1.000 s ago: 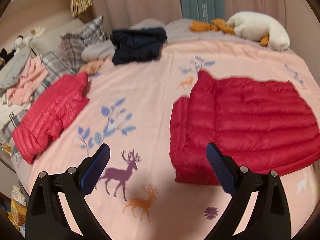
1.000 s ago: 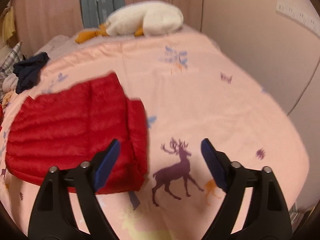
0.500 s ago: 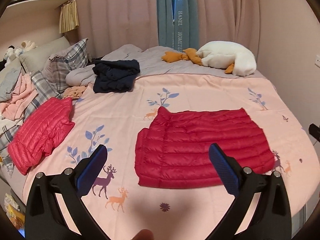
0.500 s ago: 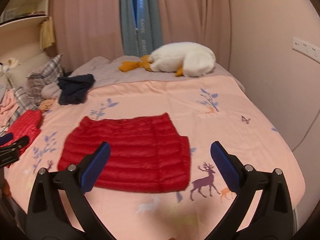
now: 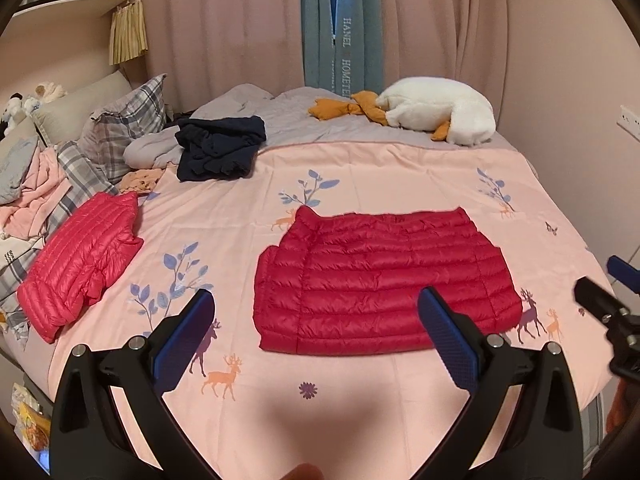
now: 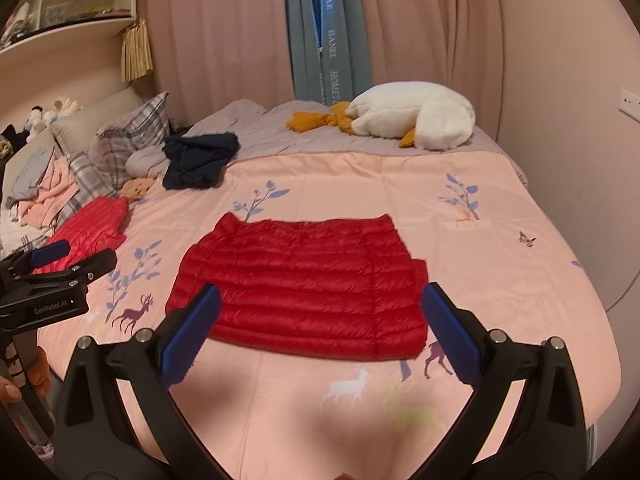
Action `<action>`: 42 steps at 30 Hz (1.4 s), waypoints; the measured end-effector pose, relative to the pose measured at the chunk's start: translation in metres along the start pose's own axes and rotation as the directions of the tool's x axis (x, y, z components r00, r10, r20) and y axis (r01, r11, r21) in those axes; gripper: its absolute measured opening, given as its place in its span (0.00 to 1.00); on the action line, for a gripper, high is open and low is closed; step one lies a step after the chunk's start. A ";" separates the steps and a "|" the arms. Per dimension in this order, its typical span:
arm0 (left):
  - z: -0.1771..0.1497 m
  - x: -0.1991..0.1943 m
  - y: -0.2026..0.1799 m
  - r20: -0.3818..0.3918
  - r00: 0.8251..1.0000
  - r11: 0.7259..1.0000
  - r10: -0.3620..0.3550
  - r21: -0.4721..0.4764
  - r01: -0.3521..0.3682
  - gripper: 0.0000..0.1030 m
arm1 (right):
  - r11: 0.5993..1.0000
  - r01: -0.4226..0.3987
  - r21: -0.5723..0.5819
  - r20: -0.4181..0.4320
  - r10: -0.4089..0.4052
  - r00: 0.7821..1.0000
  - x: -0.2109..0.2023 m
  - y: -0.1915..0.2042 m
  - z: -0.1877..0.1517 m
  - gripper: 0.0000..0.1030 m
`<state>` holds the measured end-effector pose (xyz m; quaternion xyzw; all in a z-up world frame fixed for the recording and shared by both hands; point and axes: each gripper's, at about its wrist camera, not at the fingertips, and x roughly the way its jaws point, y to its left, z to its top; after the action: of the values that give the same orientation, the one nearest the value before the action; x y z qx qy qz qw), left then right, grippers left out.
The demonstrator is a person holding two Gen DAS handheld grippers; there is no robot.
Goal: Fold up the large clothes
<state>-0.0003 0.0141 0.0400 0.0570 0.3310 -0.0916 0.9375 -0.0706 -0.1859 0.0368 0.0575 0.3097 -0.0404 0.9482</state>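
A red quilted down jacket lies folded flat into a rectangle in the middle of the pink bedspread; it also shows in the right wrist view. My left gripper is open and empty, held back above the near edge of the bed, apart from the jacket. My right gripper is open and empty, likewise held back over the near edge. A second, pinker folded down jacket lies at the bed's left side, and also shows in the right wrist view.
A dark navy garment lies crumpled at the back left. A white plush goose lies at the far edge. Plaid pillows and pink clothes pile at the left. Curtains hang behind the bed.
Both grippers have pulled back and up from the bed, so the whole bed is now in view. The red jacket lies folded and released. Both stay open.
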 end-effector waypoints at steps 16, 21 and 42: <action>-0.034 0.034 -0.007 -0.132 0.990 0.999 0.038 0.023 -0.036 0.99 | 1.000 -0.017 -0.012 -0.158 0.014 0.987 0.046 0.013 -0.030 0.98; -0.034 0.037 -0.009 -0.139 0.990 0.999 0.036 0.030 -0.033 0.99 | 1.000 -0.013 -0.010 -0.166 0.012 0.986 0.050 0.011 -0.029 0.98; -0.034 0.040 -0.013 -0.150 0.988 0.999 0.025 0.035 -0.019 0.99 | 1.000 -0.011 -0.010 -0.167 0.010 0.986 0.051 0.011 -0.028 0.98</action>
<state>0.0069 0.0018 -0.0128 0.0830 0.3984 -0.0822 0.9097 -0.0447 -0.1730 -0.0151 0.0571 0.3881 -0.0287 0.9194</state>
